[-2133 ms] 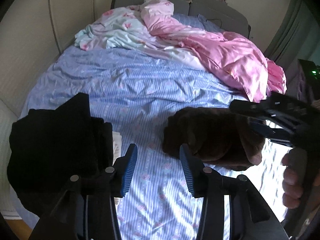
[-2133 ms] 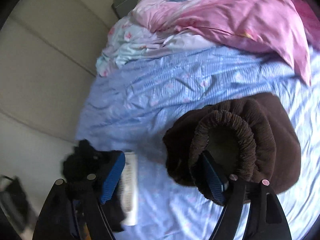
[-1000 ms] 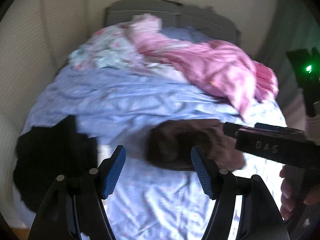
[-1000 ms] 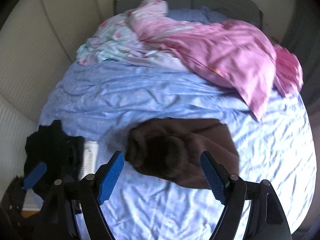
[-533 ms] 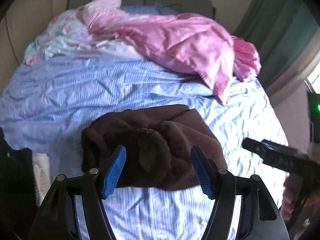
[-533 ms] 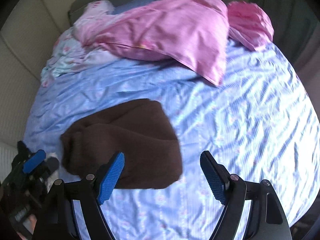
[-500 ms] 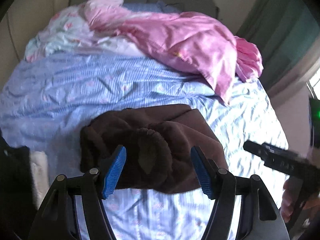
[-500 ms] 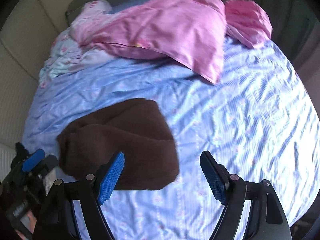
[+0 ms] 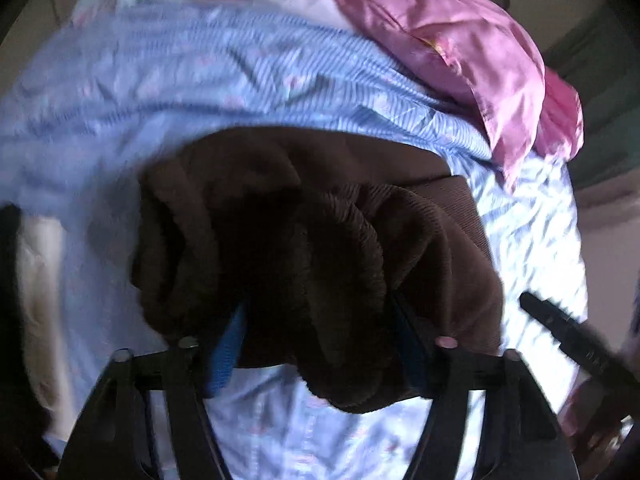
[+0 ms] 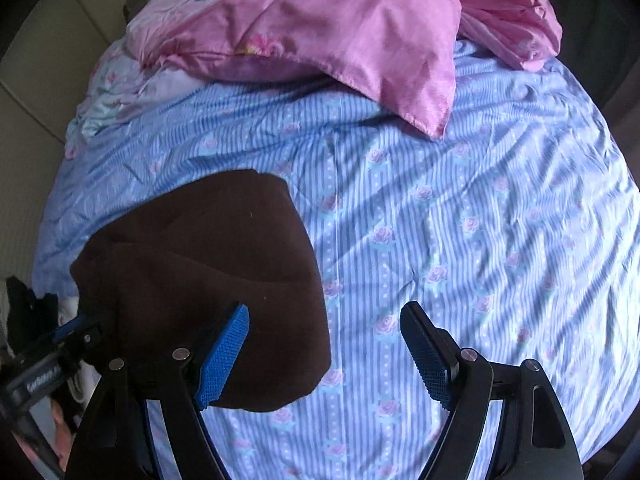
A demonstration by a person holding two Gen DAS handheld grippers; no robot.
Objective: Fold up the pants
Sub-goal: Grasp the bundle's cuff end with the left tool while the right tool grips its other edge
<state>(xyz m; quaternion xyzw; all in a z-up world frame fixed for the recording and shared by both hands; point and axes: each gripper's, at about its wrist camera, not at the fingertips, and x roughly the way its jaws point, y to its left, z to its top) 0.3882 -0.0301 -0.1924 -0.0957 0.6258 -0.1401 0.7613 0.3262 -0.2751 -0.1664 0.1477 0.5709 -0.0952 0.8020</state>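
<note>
The brown pants (image 9: 320,240) lie bunched on the blue striped bed sheet (image 9: 200,72), the ribbed waistband opening facing me. My left gripper (image 9: 320,344) is open, its blue pads straddling the near waistband edge, with cloth between the jaws. In the right wrist view the pants (image 10: 208,264) lie at the lower left as a smooth brown mound. My right gripper (image 10: 324,356) is open and empty; its left finger sits over the pants' right edge, its right finger over bare sheet. The left gripper (image 10: 68,336) shows at the pants' left edge.
A pink cover (image 10: 340,28) and a pale floral blanket (image 10: 120,80) are heaped at the head of the bed. A black garment (image 10: 24,308) and something white (image 9: 36,280) lie at the bed's left edge. The right gripper's finger (image 9: 568,332) shows at right.
My left gripper has moved forward and down until its pads straddle the waistband. My right gripper has come lower, closer to the pants' right edge. Both stay open.
</note>
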